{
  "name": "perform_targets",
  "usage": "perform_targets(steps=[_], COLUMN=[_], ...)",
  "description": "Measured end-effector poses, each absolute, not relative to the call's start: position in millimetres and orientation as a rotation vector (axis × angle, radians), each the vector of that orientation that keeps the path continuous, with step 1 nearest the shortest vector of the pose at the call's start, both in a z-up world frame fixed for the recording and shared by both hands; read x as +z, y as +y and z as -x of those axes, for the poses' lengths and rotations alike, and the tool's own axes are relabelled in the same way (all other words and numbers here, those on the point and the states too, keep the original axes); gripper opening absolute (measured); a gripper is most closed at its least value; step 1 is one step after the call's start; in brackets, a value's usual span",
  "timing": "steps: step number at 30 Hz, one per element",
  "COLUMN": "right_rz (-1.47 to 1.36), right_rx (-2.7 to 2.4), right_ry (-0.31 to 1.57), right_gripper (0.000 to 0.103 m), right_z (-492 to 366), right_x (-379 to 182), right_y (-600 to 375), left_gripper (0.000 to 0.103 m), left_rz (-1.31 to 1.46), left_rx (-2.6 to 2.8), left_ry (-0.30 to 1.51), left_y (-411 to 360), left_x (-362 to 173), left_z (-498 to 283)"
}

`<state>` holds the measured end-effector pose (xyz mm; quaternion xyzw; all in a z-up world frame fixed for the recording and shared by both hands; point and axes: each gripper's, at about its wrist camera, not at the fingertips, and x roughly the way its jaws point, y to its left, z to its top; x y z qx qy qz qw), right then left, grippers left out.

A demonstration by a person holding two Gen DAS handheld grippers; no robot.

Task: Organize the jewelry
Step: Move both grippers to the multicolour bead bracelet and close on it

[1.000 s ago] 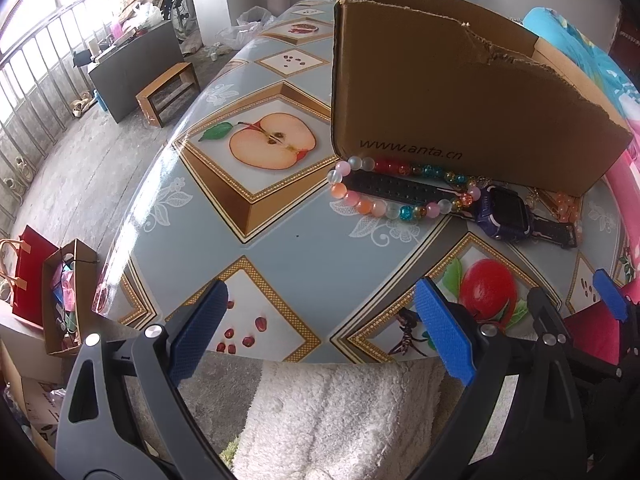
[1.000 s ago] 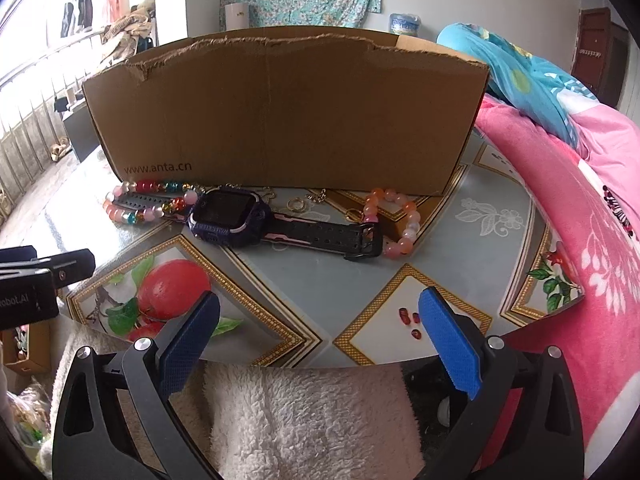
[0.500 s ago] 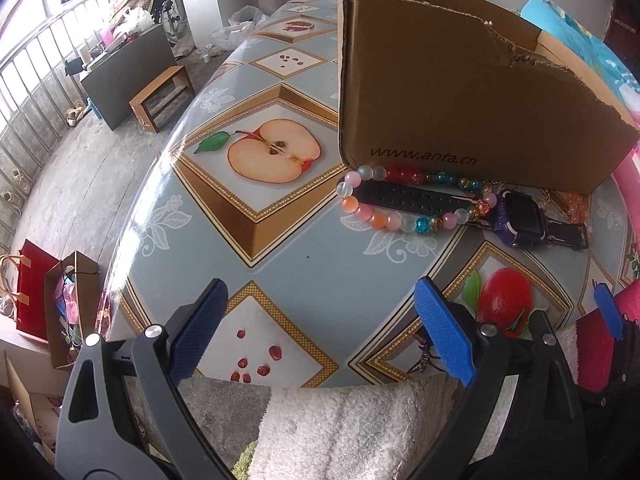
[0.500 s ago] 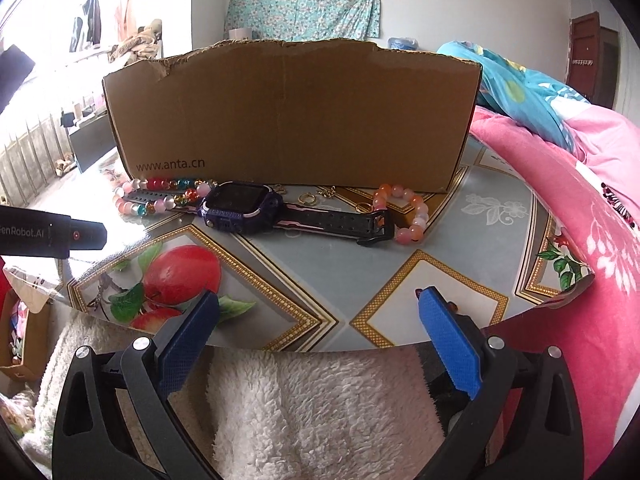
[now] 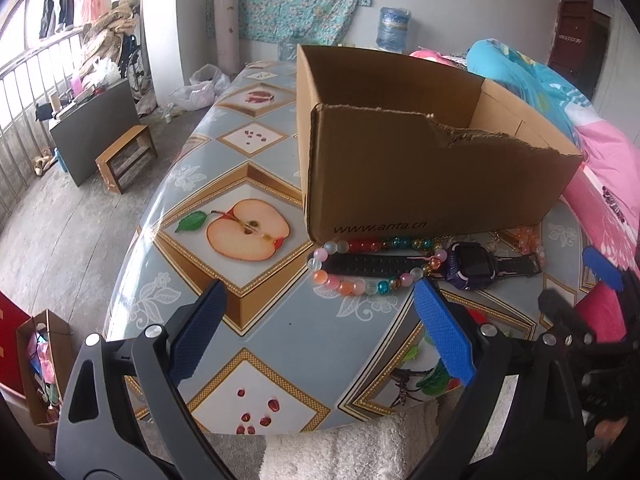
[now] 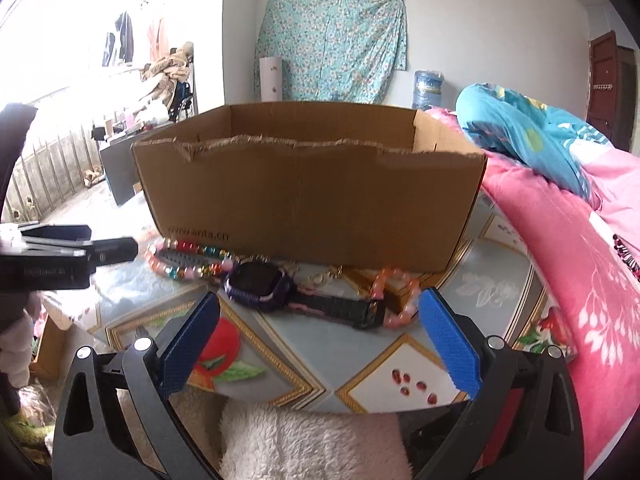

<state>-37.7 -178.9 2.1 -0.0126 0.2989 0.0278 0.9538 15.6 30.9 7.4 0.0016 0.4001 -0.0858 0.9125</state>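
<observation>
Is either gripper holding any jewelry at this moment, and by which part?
Nothing is held: left gripper and right gripper are both open and empty.

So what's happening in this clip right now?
A person holds both grippers at the near edge of a fruit-print table. The left gripper and right gripper are open and empty. A multicoloured bead bracelet, a purple smartwatch and an orange bead bracelet lie in front of the cardboard box. Nothing has been picked up yet.

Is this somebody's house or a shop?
Most likely a lived-in room at home: a bed with pink bedding beside the table, clothes hanging by the railing, and a water jug by the wall.
</observation>
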Motion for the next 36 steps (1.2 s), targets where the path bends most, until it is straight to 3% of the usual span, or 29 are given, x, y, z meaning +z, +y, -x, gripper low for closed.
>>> perform_targets(steps=[3,11,13,18,31,36], right_rz=[-0.024,-0.117,-0.119,-0.110,-0.081,-0.085], right_rx=[0.070,0.205,0.228,0.255,0.331,0.407], right_ry=[0.597,0.680,0.713,0.748,0.828,0.908], right_gripper=[0.097,0.074,0.068,0.068,0.052,0.038], right_z=[23,-8,-14,-19,-35,-47], right_x=[17,29,27,20,12,3], right_y=[-188,-175,-168,-157,-132,-115], left_gripper=[0.090,0.061,0.050,0.048,0.048,0.045], left_rz=[-0.020,-0.040,-0.043,-0.056,-0.096,-0.071], left_rx=[-0.219,-0.222,-0.201,-0.182,-0.166,-0.207], left_ry=[0.816,0.848,0.884,0.939,0.985,0.959], left_y=[26,28,30,35,64,67], left_x=[8,2,-5,-23,-26,-21], left_z=[-18,-37,-46,-56,-35,-30])
